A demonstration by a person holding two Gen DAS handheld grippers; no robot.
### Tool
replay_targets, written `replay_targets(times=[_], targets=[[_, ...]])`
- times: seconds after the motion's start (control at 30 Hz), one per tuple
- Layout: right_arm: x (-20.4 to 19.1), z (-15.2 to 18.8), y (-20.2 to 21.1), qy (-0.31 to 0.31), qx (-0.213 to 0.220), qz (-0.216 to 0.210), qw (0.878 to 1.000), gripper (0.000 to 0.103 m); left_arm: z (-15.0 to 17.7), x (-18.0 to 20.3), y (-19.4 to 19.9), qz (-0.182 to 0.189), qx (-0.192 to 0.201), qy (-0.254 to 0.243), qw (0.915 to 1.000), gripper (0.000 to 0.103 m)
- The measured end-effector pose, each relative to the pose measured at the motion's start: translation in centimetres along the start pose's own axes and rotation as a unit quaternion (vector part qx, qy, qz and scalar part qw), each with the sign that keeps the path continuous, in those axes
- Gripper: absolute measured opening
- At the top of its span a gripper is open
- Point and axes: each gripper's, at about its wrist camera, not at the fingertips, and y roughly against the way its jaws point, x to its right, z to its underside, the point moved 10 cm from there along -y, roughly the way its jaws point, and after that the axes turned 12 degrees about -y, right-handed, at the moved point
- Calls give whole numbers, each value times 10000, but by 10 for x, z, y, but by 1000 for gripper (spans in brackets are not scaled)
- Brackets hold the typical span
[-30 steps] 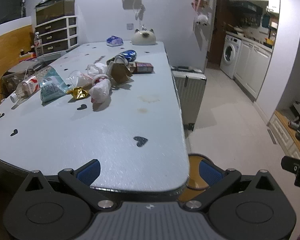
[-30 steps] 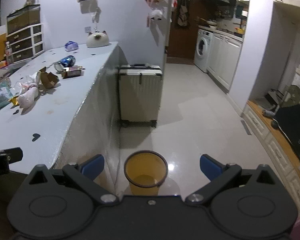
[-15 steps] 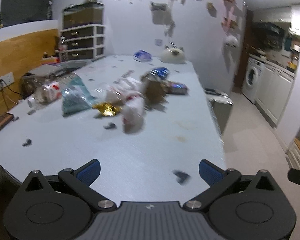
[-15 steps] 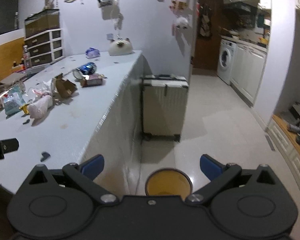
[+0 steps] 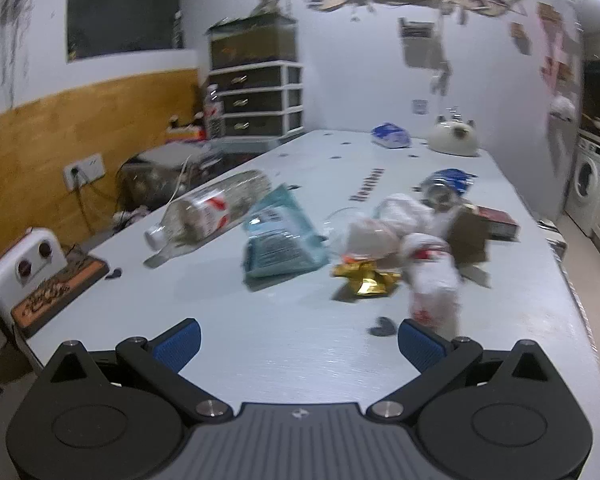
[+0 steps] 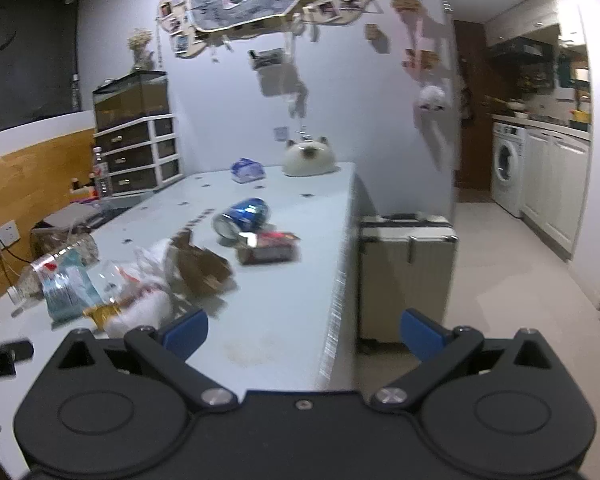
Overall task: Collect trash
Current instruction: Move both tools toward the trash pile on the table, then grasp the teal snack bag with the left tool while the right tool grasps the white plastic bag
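Long pale table fills both views, trash heaped mid-table. Right wrist view alone shows the cream suitcase on the floor just beside the table's edge and the washing machine down the kitchen side; left wrist view alone shows the white box with two knobs at the table's near left corner. Trash, large to small: clear plastic bottle on its side, teal packet just beside it, white bag, brown cardboard touching the bag, blue can lying over, dark red box, gold wrapper. Left gripper over bare tabletop near the pile, fingers apart, nothing held. Right gripper over the table edge, fingers apart, empty. Motion blur; labels unreadable.
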Motion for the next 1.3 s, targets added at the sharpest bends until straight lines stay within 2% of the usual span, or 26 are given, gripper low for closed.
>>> replay_targets(times=[0.23, 0.37, 0.43, 0.53, 0.57, 0.6, 0.67, 0.7, 0.83, 0.97, 1.07, 1.3], targets=[[-74, -13, -66, 97, -263, -464, 9985, 103, 17, -29, -29, -72, -278, 129, 9995, 103], [-110, 7, -108, -207, -1011, -999, 9896, 103, 18, -47, -44, -252, -179, 22, 9995, 103], [-120, 21, -124, -298, -1224, -951, 9875, 103, 14, -56, -51, -175, -17, 91, 9998, 103], [-127, 44, -134, -435, -1473, -934, 9837, 103, 9, -66, -65, 130, -7, 289, 9995, 103], [-128, 50, -136, -572, -1579, -972, 9810, 101, 6, -70, -71, 238, -12, 396, 9989, 103], [-127, 55, -138, -733, -1608, -934, 9798, 88, 3, -73, -76, 343, -10, 505, 9981, 103], [-121, 61, -141, -986, -1549, -765, 9800, 71, -4, -77, -85, 505, 52, 624, 9968, 103], [-119, 65, -143, -1105, -1569, -742, 9786, 67, -8, -78, -90, 561, 66, 657, 9962, 103], [-116, 67, -140, -1395, -1568, -903, 9736, 58, -25, -80, -115, 809, 79, 871, 9929, 103], [-120, 68, -138, -1292, -1573, -870, 9752, 58, -39, -75, -143, 1052, 121, 1092, 9884, 103], [-120, 68, -140, -1251, -1595, -863, 9754, 56, -44, -68, -164, 1087, 144, 1136, 9875, 101], [-122, 72, -136, -1182, -1840, -1046, 9702, 34, -34, -57, -195, 1140, -120, 1324, 9845, 75]])
